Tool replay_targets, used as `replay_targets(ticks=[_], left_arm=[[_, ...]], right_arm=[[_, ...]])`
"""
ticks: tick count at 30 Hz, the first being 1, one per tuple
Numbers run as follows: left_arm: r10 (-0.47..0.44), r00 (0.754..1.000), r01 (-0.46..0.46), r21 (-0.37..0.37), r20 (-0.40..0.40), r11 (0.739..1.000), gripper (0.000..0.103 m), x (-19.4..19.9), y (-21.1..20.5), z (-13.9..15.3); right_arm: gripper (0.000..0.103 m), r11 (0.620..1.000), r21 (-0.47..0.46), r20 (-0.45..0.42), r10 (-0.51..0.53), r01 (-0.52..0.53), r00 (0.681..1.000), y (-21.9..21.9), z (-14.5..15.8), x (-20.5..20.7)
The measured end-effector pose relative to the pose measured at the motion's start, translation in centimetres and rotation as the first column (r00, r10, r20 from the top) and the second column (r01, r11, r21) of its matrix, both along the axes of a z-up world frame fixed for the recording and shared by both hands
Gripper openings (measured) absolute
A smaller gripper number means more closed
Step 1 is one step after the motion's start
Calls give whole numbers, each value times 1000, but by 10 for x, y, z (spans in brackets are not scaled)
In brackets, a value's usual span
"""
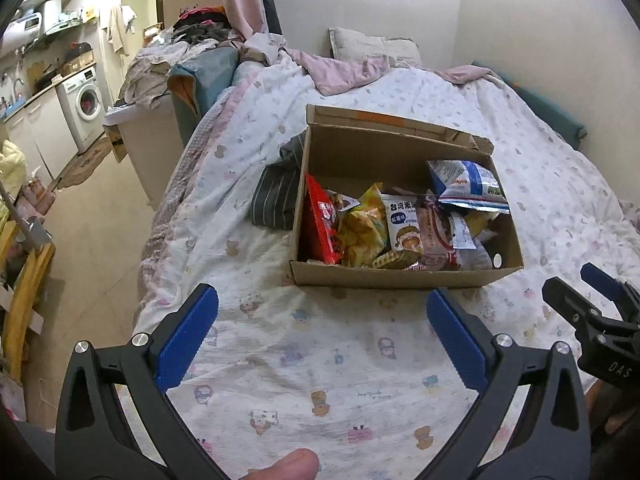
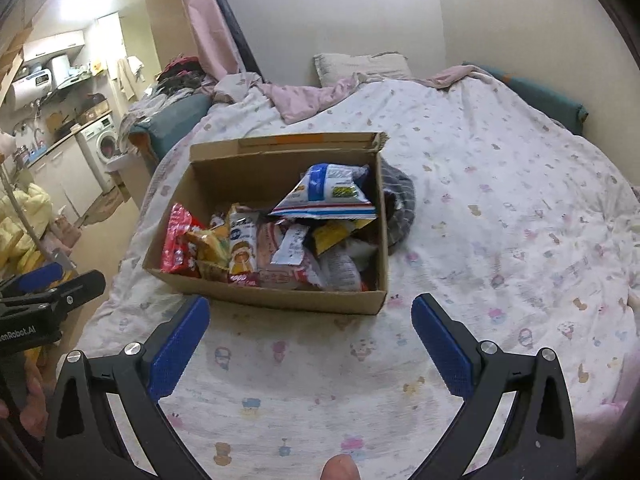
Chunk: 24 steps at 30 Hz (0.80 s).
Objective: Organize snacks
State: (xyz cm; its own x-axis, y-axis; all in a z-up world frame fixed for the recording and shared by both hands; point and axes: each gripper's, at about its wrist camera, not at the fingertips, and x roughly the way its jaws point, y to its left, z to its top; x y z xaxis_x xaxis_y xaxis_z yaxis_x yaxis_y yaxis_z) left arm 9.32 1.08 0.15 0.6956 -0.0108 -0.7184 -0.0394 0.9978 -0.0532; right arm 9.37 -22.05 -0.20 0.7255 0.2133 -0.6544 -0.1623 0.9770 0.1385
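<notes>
An open cardboard box stands on the bed, filled with several snack packets. Among them are a red packet at the left, a yellow one, a white rice-snack packet and a blue-and-white bag lying on top at the right. My left gripper is open over the sheet, just short of the box front, with nothing between its blue pads. My right gripper is also open and empty, near the box's front right corner.
The box rests on a white patterned bedsheet. A dark striped garment lies against the box. A pink blanket and pillow lie at the bed's head. Floor and a washing machine are to the left.
</notes>
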Motion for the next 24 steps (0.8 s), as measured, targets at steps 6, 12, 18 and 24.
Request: replay_targets(ticks=[6, 12, 18, 24], left_arm=[[8, 1000, -8, 5, 3, 1000, 103, 4, 0, -1], [15, 1000, -15, -12, -12, 1000, 103, 5, 1, -4], [15, 1000, -15, -13, -10, 1000, 103, 5, 1, -5], [17, 1000, -17, -13, -10, 1000, 103, 4, 1, -5]], right_arm=[[103, 1000, 23, -4, -6, 6, 1000, 0, 3, 4], [103, 1000, 16, 0, 3, -3, 1000, 3, 3, 4], [103, 1000, 16, 3, 1, -1, 1000, 3, 3, 4], [103, 1000, 14, 4, 2, -2, 1000, 4, 3, 4]])
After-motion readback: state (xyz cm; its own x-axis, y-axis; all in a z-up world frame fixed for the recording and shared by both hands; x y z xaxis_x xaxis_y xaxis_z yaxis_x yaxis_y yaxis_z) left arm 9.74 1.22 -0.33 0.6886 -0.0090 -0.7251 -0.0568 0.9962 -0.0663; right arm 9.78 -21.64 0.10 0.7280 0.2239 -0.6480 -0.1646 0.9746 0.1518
